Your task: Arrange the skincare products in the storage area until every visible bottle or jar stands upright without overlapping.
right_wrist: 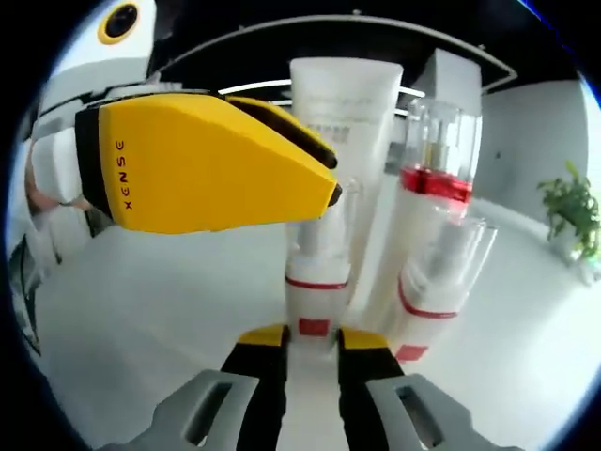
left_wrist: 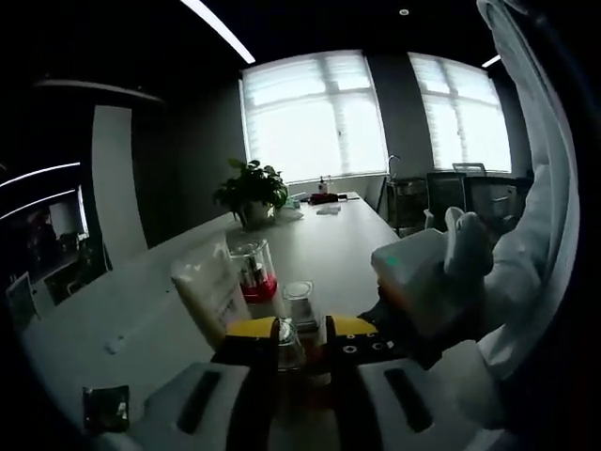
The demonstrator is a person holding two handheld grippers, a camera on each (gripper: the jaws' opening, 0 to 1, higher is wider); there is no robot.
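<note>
Left gripper view is looking down a long pale grey table [left_wrist: 338, 235], and the left gripper [left_wrist: 302, 349] is rising from the bottom with its yellow-tipped black jaws clenching a small clear-capped bottle [left_wrist: 287, 340] standing upright between them. Just beyond it a white squeeze tube [left_wrist: 208, 289] is standing on its cap, next to a clear-capped bottle with a red band [left_wrist: 254, 270], and a low clear-lidded jar [left_wrist: 299, 295] is sitting a little to their right. A green potted plant [left_wrist: 250, 191] is standing farther down the table, in front of bright blinded windows [left_wrist: 315, 113]. At the right, a white-gloved hand [left_wrist: 467, 246] is holding a white gripper body.

Right gripper view is showing the right gripper [right_wrist: 313, 343] with its jaws closing on the white, red-banded base of the same small bottle [right_wrist: 317, 272], low against the tabletop. From the upper left, the left gripper's yellow jaw is reaching across to the bottle's clear cap. Behind it the squeeze tube [right_wrist: 346, 113] is standing tall, with the red-banded bottle [right_wrist: 434, 160] beside it, and a second clear-capped white bottle [right_wrist: 441, 272] is standing nearer on the right.
</note>
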